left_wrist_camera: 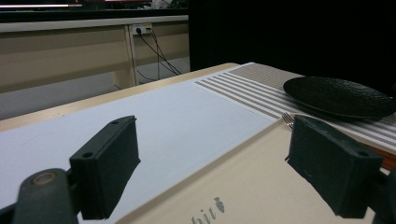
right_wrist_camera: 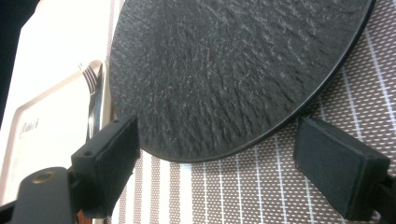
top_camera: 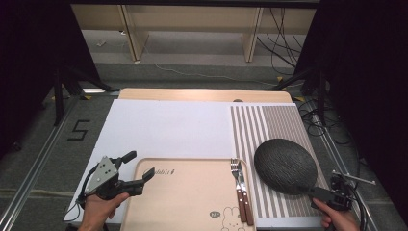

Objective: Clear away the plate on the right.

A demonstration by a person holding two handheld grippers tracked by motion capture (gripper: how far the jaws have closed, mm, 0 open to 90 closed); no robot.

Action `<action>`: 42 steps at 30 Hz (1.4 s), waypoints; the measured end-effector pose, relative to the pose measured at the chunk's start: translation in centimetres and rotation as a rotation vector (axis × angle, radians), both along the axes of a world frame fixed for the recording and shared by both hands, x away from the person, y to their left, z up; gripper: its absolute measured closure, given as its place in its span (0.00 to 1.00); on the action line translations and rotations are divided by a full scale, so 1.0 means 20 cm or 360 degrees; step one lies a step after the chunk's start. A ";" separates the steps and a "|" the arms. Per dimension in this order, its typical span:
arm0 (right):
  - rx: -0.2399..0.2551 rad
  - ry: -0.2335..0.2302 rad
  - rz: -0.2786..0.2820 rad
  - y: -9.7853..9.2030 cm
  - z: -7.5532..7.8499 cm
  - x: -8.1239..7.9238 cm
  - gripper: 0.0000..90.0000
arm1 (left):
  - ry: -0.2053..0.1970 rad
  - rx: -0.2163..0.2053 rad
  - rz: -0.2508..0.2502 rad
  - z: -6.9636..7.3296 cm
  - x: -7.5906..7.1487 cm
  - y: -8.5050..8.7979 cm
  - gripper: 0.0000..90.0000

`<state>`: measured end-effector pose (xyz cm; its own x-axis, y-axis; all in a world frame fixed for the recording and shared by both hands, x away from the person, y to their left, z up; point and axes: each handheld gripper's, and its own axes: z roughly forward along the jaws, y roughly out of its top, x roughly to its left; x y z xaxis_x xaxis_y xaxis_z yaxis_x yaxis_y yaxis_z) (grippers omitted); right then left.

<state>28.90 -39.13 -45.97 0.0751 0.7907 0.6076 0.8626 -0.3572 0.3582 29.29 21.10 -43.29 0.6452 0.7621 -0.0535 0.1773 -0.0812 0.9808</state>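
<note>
Right tongs [right_wrist_camera: 219,179]: I have them spread wide around the near rim of the round black textured plate [right_wrist_camera: 224,70], pads not touching it, lined up to pinch.
Plate's place: lower right of the high view, on the brown-and-white striped placemat [top_camera: 269,125].
Left tongs [top_camera: 137,171]: released, idle over the beige tray [top_camera: 187,197].
Hard to see: fork [top_camera: 239,185] tines blurred.

Black textured plate [top_camera: 285,165], brown-and-white striped mat [top_camera: 262,125], beige tray [top_camera: 187,197]

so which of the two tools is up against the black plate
The right tool, at the table's right side: its open jaws straddle the near rim of the black plate on the striped mat. The left tool hovers open over the beige tray's left corner.
</note>
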 end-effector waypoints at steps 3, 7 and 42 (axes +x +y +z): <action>0.0029 0.0000 -0.0014 0.00 0.00 0.00 0.19 | 0.0000 -0.0004 0.0002 0.00 0.00 0.00 0.18; 0.0056 -0.0001 -0.0026 0.00 -0.02 0.01 0.20 | -0.0001 -0.0001 0.0000 0.00 0.00 0.00 0.18; 0.0326 0.0016 -0.0211 -0.08 -0.13 0.02 0.52 | 0.0000 -0.0001 -0.0016 -0.01 0.01 -0.02 0.18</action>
